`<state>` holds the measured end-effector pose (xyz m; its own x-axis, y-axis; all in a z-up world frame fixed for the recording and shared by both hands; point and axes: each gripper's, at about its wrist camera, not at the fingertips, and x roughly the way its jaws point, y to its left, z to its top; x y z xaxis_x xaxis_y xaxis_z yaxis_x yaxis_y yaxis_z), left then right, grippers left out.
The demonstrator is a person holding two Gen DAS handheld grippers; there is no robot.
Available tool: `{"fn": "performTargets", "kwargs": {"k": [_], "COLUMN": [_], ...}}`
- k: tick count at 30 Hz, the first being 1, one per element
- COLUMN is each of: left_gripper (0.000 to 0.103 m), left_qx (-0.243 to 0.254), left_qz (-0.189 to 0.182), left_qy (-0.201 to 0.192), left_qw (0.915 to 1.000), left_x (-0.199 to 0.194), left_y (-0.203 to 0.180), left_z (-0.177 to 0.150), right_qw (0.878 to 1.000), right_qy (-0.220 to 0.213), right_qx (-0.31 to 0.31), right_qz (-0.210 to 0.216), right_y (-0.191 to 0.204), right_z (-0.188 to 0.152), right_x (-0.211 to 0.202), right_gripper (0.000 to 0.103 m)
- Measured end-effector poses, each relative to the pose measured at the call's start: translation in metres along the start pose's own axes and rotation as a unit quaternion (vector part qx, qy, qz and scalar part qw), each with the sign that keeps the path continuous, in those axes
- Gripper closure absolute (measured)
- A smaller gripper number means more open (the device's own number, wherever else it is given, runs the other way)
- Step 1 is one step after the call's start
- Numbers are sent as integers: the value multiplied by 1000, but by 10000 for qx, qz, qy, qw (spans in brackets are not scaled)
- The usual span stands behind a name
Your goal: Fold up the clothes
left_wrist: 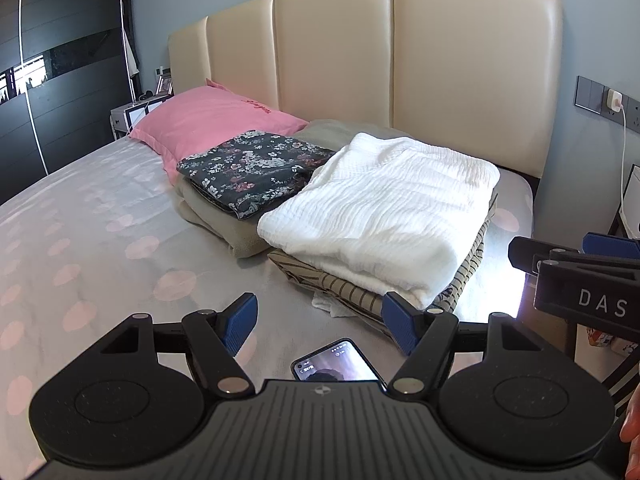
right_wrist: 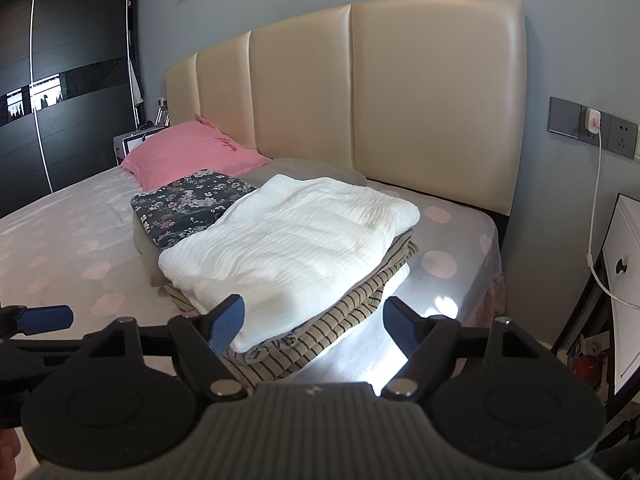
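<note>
A folded white textured garment [left_wrist: 380,208] [right_wrist: 288,240] tops a stack over a striped folded piece [left_wrist: 352,292] [right_wrist: 320,328] near the bed's right side. To its left a dark floral folded garment [left_wrist: 252,168] [right_wrist: 192,204] lies on a beige-grey folded cloth [left_wrist: 224,224]. My left gripper [left_wrist: 318,326] hovers open just in front of the stack, nothing between its blue pads. My right gripper [right_wrist: 314,324] is open too, over the stack's near corner, empty. The right gripper's finger [left_wrist: 576,256] shows at the left wrist view's right edge.
A phone [left_wrist: 336,362] with a lit screen lies on the dotted bedsheet [left_wrist: 100,240] under my left gripper. A pink pillow [left_wrist: 212,120] rests against the beige headboard [left_wrist: 400,60]. A white drawer unit [right_wrist: 624,280] and charger cable [right_wrist: 592,240] stand right of the bed.
</note>
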<state>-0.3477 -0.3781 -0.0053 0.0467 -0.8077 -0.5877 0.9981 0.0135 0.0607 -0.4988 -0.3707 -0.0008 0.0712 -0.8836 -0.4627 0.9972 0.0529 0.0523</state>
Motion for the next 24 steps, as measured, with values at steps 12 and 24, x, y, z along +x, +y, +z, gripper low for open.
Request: {"fn": "performTargets", "kwargs": {"k": [12, 24], "left_gripper": [35, 35], "left_qx": [0, 3], "left_qz": [1, 2], "left_qy": [38, 61], "left_qw": [10000, 10000], "left_x": [2, 3], "left_y": [0, 2], "left_z": [-1, -1], "right_qw": [10000, 9999], "right_qy": [30, 65], "right_qx": [-56, -93], "right_qz": [-2, 5], "right_y": [3, 4], "right_z": [-1, -2], "right_x": [1, 3], "right_gripper": [24, 24]}}
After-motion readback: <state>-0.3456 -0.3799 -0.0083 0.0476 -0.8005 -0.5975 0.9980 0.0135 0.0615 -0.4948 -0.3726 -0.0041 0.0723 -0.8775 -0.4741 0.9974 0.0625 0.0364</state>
